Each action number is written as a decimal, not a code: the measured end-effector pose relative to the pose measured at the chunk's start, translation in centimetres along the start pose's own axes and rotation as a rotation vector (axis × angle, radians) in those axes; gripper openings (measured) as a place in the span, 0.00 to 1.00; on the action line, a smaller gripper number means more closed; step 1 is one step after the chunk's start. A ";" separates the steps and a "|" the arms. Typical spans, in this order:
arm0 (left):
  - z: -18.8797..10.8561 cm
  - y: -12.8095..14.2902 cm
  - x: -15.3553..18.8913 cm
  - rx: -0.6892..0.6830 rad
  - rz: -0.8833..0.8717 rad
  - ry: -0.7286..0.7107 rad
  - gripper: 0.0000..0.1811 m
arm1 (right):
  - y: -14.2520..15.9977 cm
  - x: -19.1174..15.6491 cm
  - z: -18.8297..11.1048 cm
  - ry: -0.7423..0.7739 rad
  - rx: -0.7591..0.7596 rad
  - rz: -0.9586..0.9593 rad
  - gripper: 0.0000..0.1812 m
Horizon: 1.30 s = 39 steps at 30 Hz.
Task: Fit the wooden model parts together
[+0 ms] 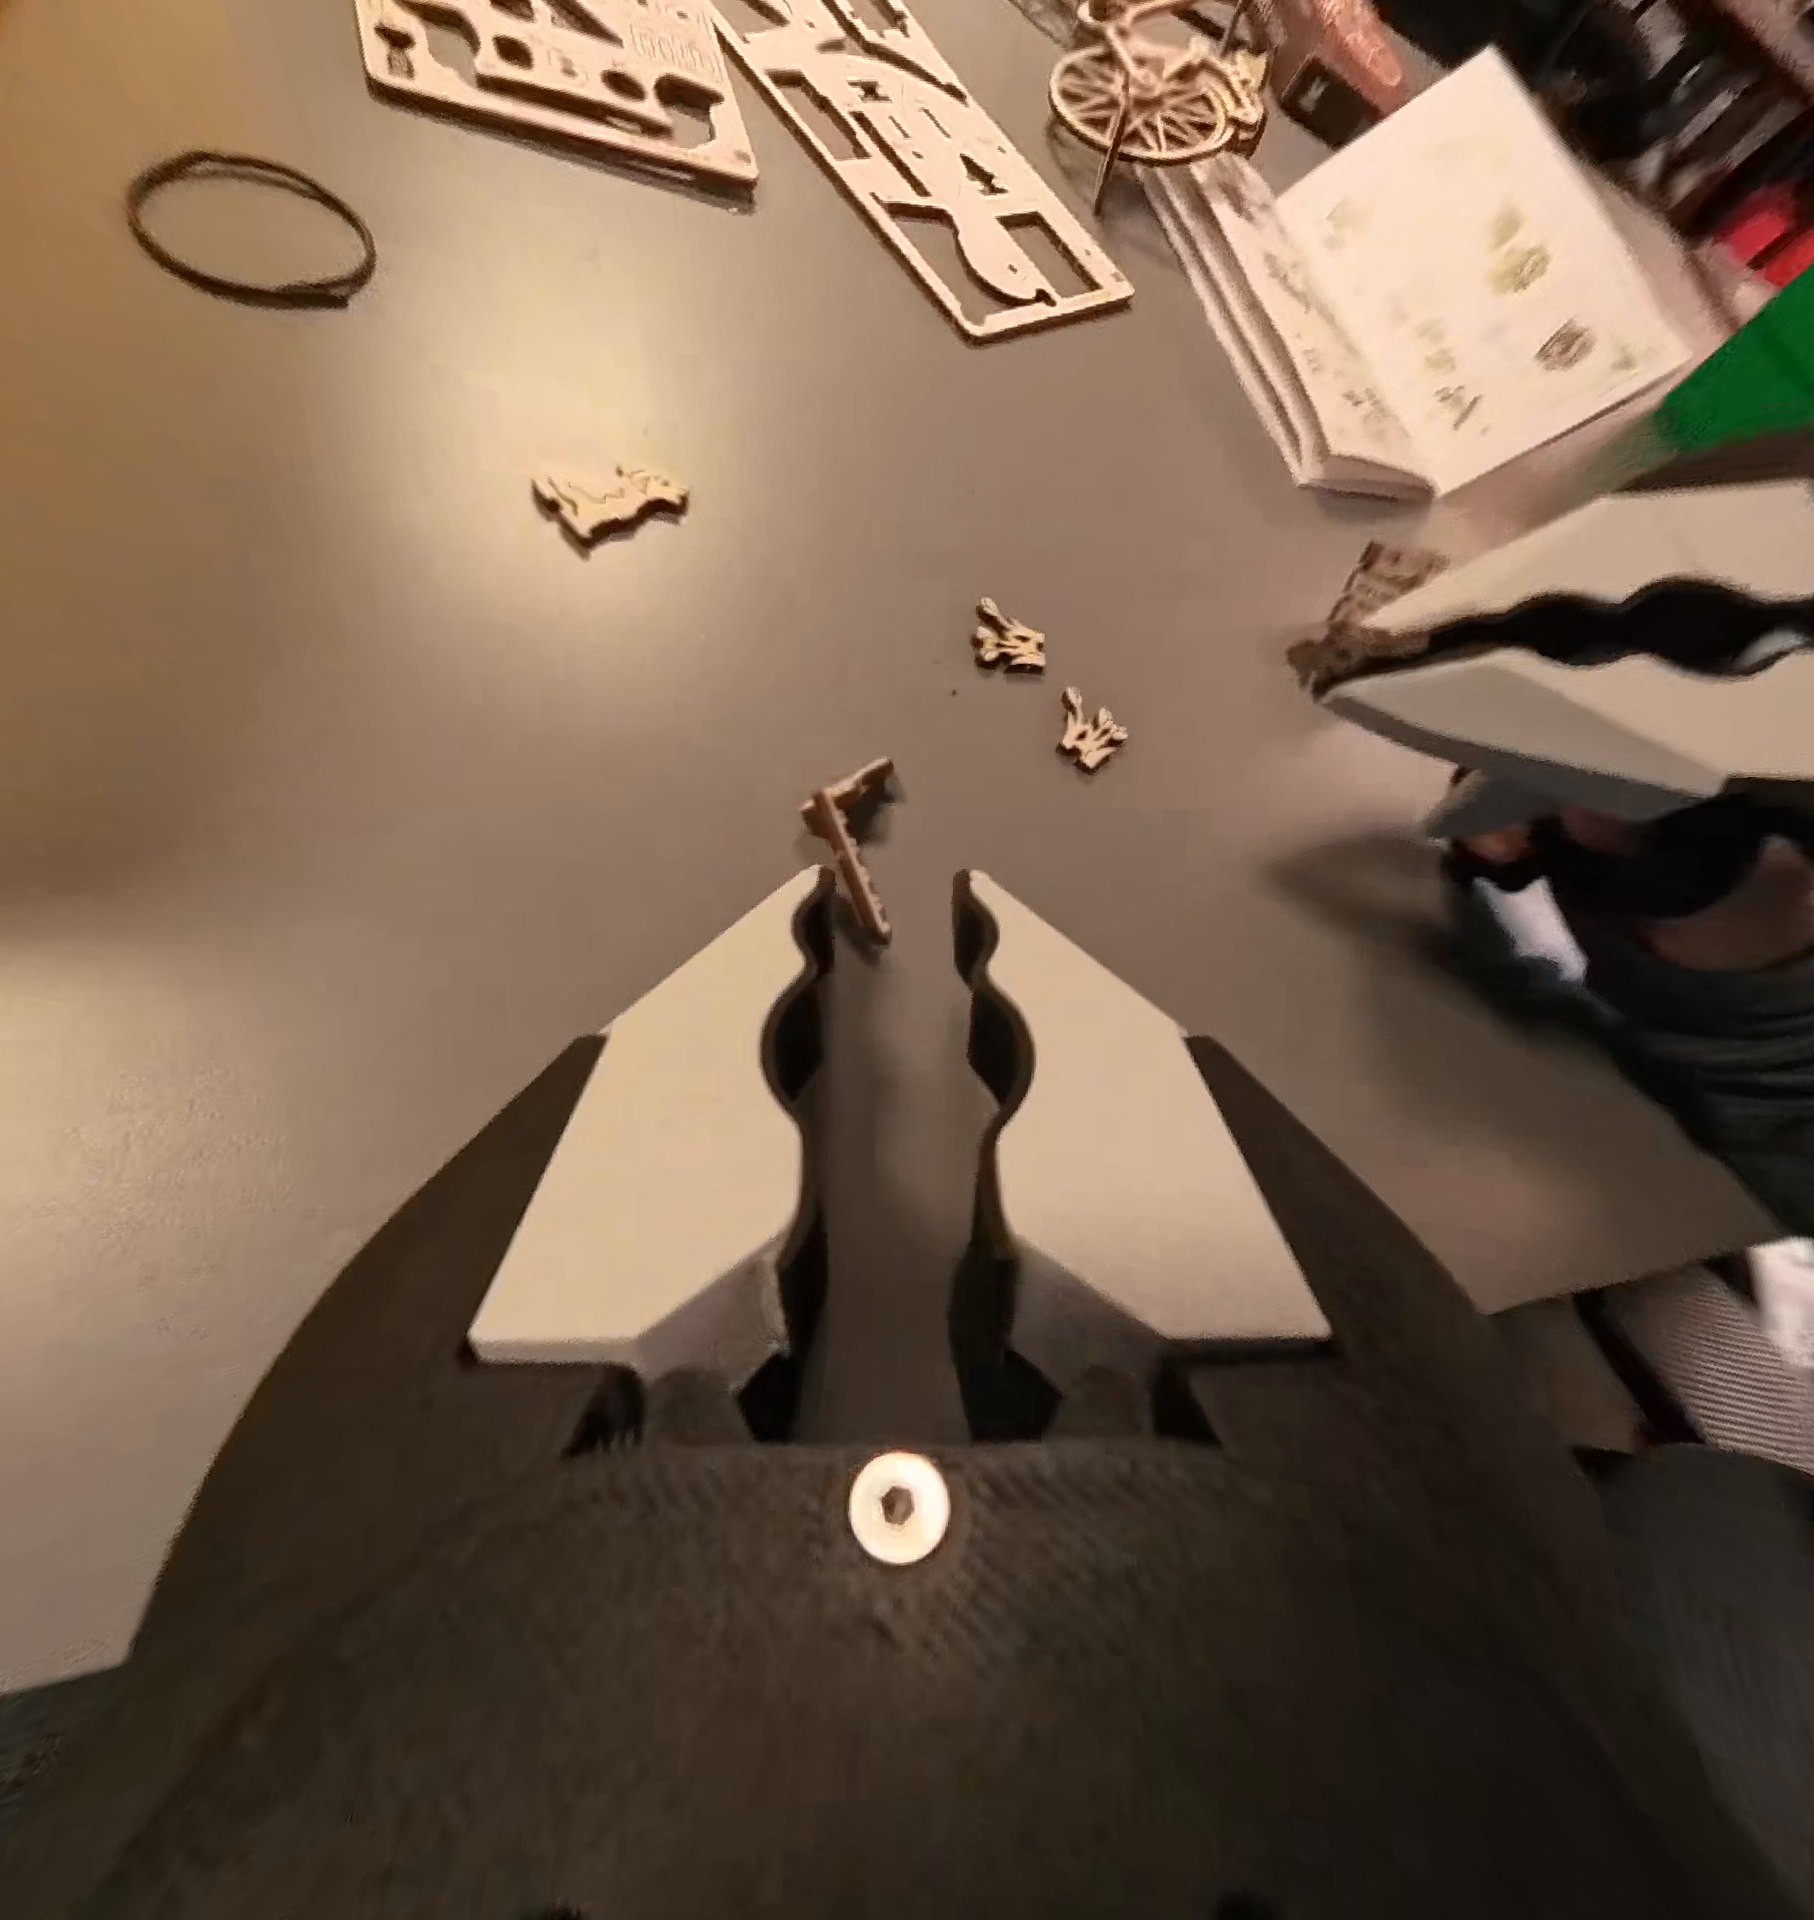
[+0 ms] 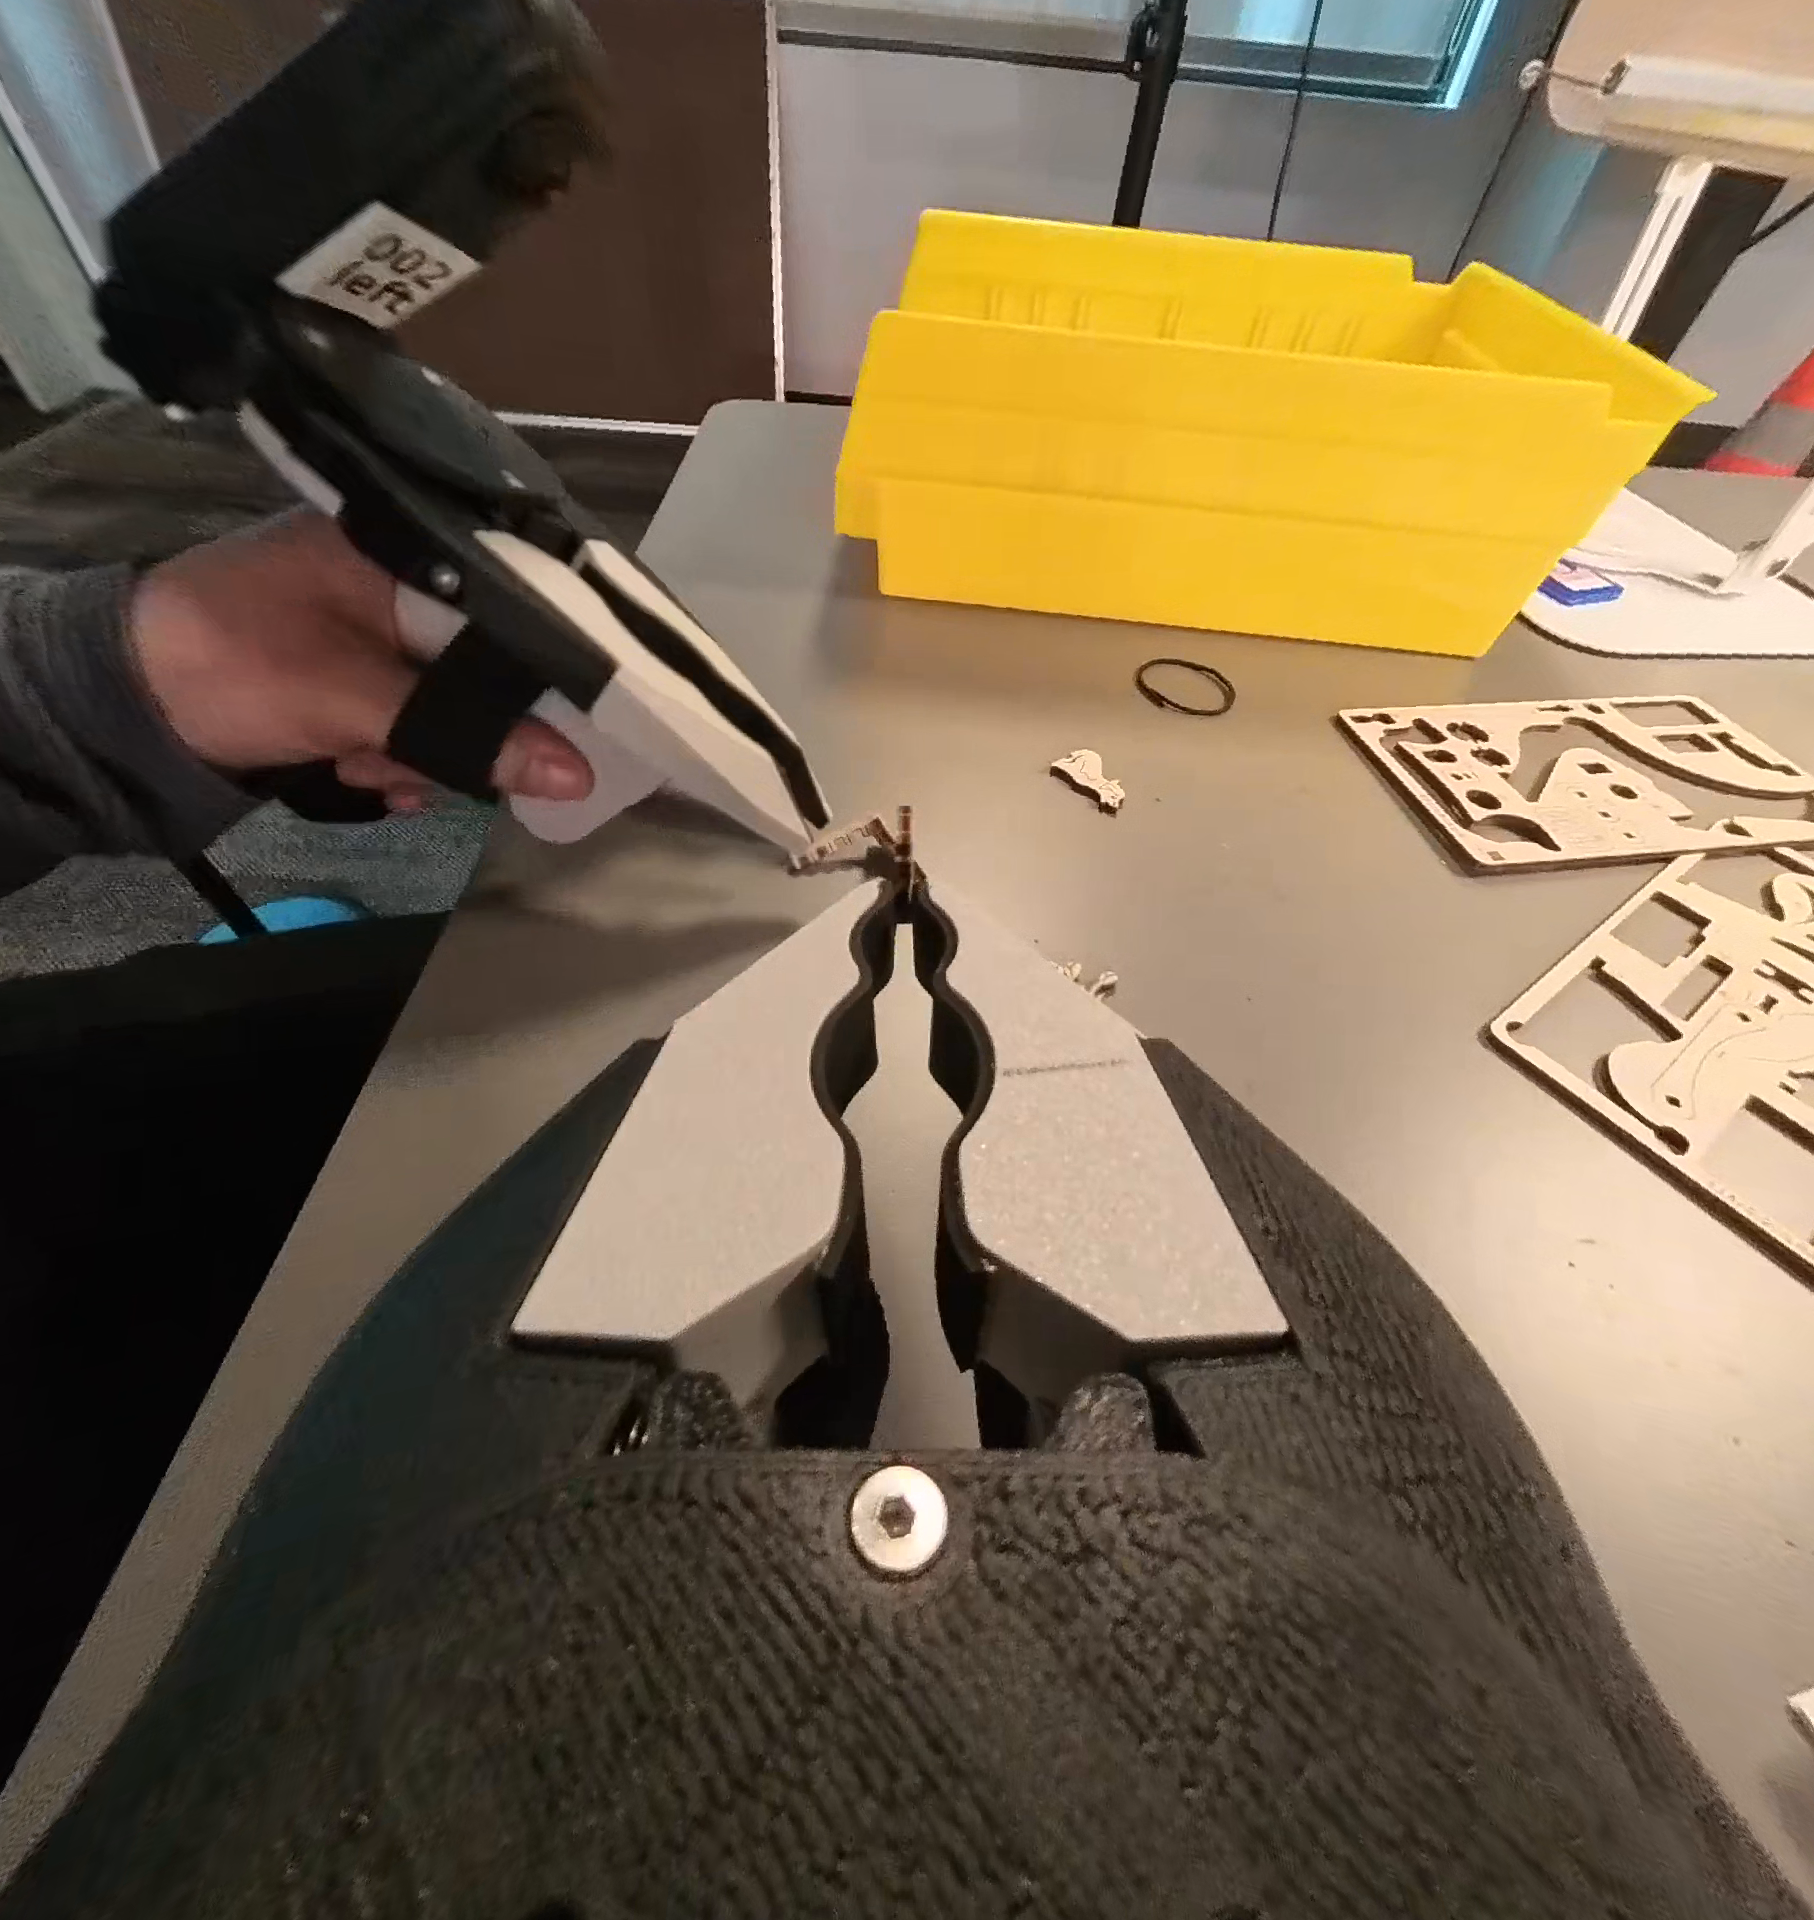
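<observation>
In the left wrist view my left gripper (image 1: 890, 883) is open over the grey table (image 1: 363, 727). A small toothed wooden strip with a crosspiece (image 1: 853, 847) sits at its left fingertip. My right gripper (image 1: 1329, 665) is blurred at the right, with a dark wooden piece (image 1: 1386, 592) at its tips. In the right wrist view my right gripper (image 2: 903, 896) is shut on a thin wooden part (image 2: 908, 842) held on edge. The toothed strip (image 2: 843, 837) runs from that part to the tip of the left gripper (image 2: 804, 821), which a hand (image 2: 290, 665) holds.
Punched wooden sheets (image 1: 570, 94) (image 2: 1609, 779) (image 2: 1713, 1091) lie on the table with a rubber band (image 1: 248, 234) (image 2: 1183, 686). Loose small parts (image 1: 612, 504) (image 1: 1007, 636) (image 1: 1090, 727), a wooden bicycle model (image 1: 1152, 94) and a booklet (image 1: 1422, 312) are ahead. A yellow bin (image 2: 1246, 468) stands behind. Across from one pair of fingers to the other is roughly 8 cm. The wooden bicycle model (image 1: 1152, 94) lies around 30 cm away from my right fingertips.
</observation>
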<state>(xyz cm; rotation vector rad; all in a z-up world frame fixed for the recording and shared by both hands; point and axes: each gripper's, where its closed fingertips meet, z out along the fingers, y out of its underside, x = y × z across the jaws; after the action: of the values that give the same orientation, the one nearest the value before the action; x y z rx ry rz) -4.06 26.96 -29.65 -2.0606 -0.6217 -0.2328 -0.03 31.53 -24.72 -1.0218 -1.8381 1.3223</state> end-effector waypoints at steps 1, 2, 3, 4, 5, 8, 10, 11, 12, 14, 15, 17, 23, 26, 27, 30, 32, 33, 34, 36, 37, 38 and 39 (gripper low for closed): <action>0.0 -0.1 -0.1 -0.008 -0.040 0.036 0.09 | 0.0 0.0 0.0 -0.002 0.002 0.004 0.00; 0.0 -0.1 -0.1 -0.021 -0.074 0.071 0.08 | 0.0 0.1 -0.1 -0.005 0.006 0.010 0.00; 0.0 0.0 -0.1 -0.035 -0.103 0.098 0.06 | -0.1 0.1 -0.2 -0.008 0.011 0.017 0.00; 0.1 0.0 -0.2 -0.049 -0.122 0.115 0.05 | -0.1 0.3 -0.3 -0.008 0.016 0.023 0.00; 0.2 0.1 -0.2 -0.064 -0.131 0.123 0.04 | -0.2 0.4 -0.3 -0.006 0.019 0.026 0.00; 0.7 0.3 -0.1 -0.117 -0.109 0.098 0.03 | -0.1 0.7 -0.5 -0.002 0.020 0.030 0.00; 1.1 0.3 0.2 -0.136 -0.081 0.081 0.05 | 0.0 0.7 -0.5 0.004 0.013 0.020 0.00; 1.3 0.2 0.4 -0.140 -0.078 0.082 0.06 | 0.0 0.7 -0.5 0.007 0.010 0.011 0.00; 1.3 0.2 0.6 -0.147 -0.081 0.088 0.08 | 0.0 0.7 -0.5 0.012 0.008 0.002 0.00; 1.1 0.2 0.6 -0.160 -0.102 0.090 0.10 | 0.0 0.7 -0.5 0.015 0.002 -0.016 0.00; 0.9 0.1 0.5 -0.159 -0.117 0.088 0.11 | 0.1 0.7 -0.5 0.014 -0.001 -0.024 0.00; 0.7 0.1 0.3 -0.154 -0.151 0.107 0.12 | 0.2 0.8 -0.5 0.018 -0.008 -0.031 0.00; 0.8 0.1 0.7 -0.155 -0.176 0.126 0.12 | 0.6 1.0 -0.4 0.056 -0.048 -0.098 0.00; 1.3 0.0 0.6 -0.168 -0.154 0.095 0.11 | 1.1 1.1 -0.3 0.098 -0.101 -0.206 0.00; 1.4 -0.1 0.5 -0.174 -0.145 0.080 0.09 | 1.4 1.1 -0.3 0.110 -0.126 -0.249 0.00; 1.9 -0.3 0.4 -0.192 -0.125 0.057 0.07 | 1.9 0.8 0.0 0.125 -0.165 -0.337 0.00; 2.2 -0.2 0.5 -0.217 -0.101 0.046 0.03 | 1.9 0.5 0.1 0.116 -0.163 -0.342 0.00; 2.3 -0.1 0.6 -0.229 -0.092 0.049 0.01 | 1.9 0.5 0.0 0.114 -0.162 -0.339 0.00; 2.5 0.1 0.8 -0.240 -0.079 0.061 0.00 | 1.8 0.5 0.0 0.109 -0.157 -0.331 0.00; 2.6 0.1 1.0 -0.239 -0.055 0.072 0.00 | 1.7 0.6 -0.2 0.093 -0.143 -0.302 0.00; 2.5 0.1 0.9 -0.238 -0.032 0.072 0.00 | 1.8 0.8 -0.3 0.090 -0.142 -0.291 0.00; 2.5 0.1 0.7 -0.233 -0.018 0.062 0.00 | 1.8 1.0 -0.5 0.089 -0.144 -0.290 0.00; 2.4 0.1 0.6 -0.233 0.008 0.054 0.00 | 1.9 1.1 -0.7 0.081 -0.149 -0.296 0.00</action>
<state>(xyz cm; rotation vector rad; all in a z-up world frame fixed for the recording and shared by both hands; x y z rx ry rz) -3.69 29.12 -30.78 -2.2711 -0.5755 -0.3700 0.44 33.13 -26.31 -0.8250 -1.9601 0.9689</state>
